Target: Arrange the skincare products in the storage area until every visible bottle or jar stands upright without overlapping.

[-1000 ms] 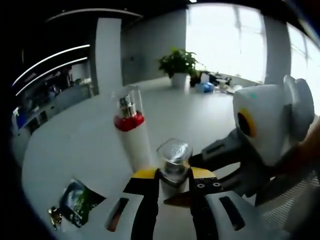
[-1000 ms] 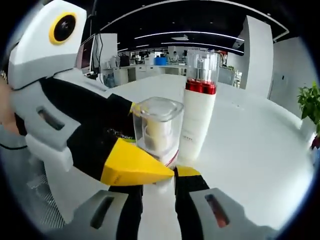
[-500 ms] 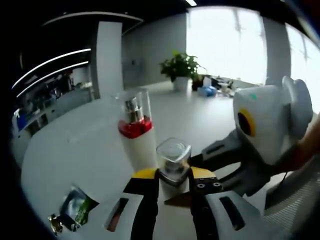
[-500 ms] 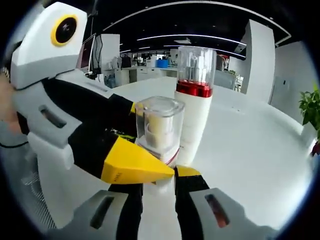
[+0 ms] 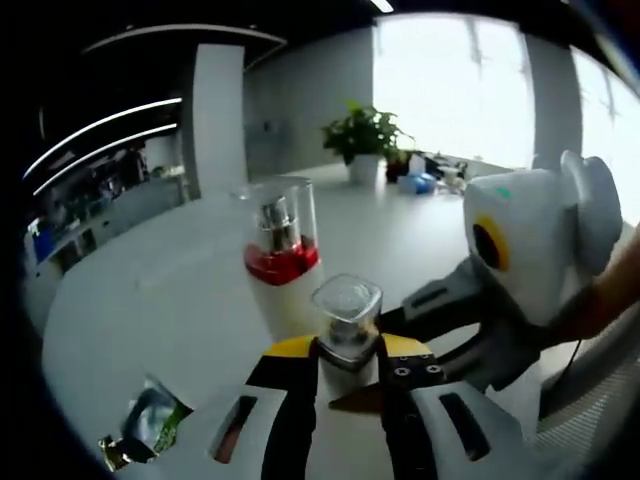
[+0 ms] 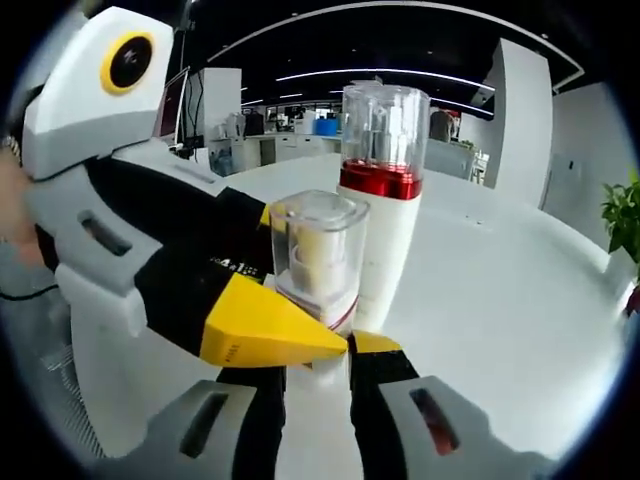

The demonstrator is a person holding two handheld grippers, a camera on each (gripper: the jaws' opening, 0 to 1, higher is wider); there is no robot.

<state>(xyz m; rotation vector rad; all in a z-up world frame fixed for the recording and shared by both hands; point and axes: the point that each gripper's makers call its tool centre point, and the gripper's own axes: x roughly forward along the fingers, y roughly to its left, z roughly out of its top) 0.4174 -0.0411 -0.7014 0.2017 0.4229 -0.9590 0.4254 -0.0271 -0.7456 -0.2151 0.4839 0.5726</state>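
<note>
Clear-capped small bottle (image 5: 346, 325) pinched from both sides, upright over the white table (image 5: 150, 300).

I have the left gripper (image 5: 345, 365) clamped low on the small bottle, and the right gripper (image 6: 315, 365) closed on it from the opposite side. The tall white bottle (image 6: 385, 215) with the red collar stands upright just beyond it; whether they touch I cannot tell. I judge this the placing step: next I should set the small bottle down beside the tall one, without knocking it. Open tabletop lies far and right; a green packet (image 5: 150, 425) lies near left.
</note>
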